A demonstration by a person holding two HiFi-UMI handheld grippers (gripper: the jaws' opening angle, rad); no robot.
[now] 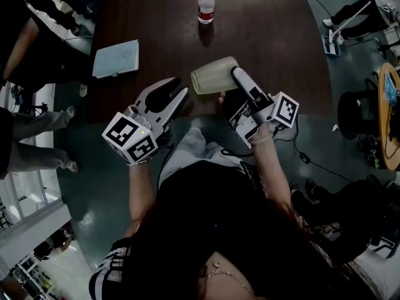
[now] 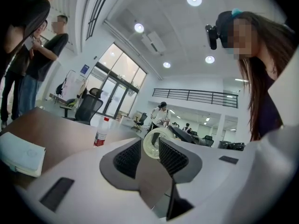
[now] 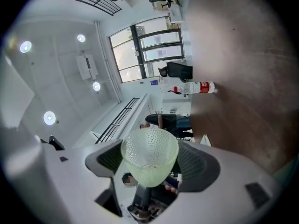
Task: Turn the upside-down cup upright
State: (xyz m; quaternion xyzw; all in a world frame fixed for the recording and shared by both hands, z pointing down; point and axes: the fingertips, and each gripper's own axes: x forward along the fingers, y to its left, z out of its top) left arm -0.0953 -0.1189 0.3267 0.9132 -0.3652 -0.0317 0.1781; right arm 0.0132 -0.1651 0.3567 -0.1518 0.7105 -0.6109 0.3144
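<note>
Right gripper [image 1: 230, 79] – jaws clamped on cup [image 1: 214, 75], one pad on each side of pale, translucent, dimpled wall. Cup tipped on side, clear of table [image 1: 262, 36], above near edge, one end turned toward left gripper [image 1: 180, 87]. Left gripper just beside cup, not touching – jaws partly apart, nothing between pads; cup visible beyond gap. Water bottle [image 1: 206, 4], red cap, upright at far edge. Light blue pad [image 1: 116, 58] flat at left edge.
</note>
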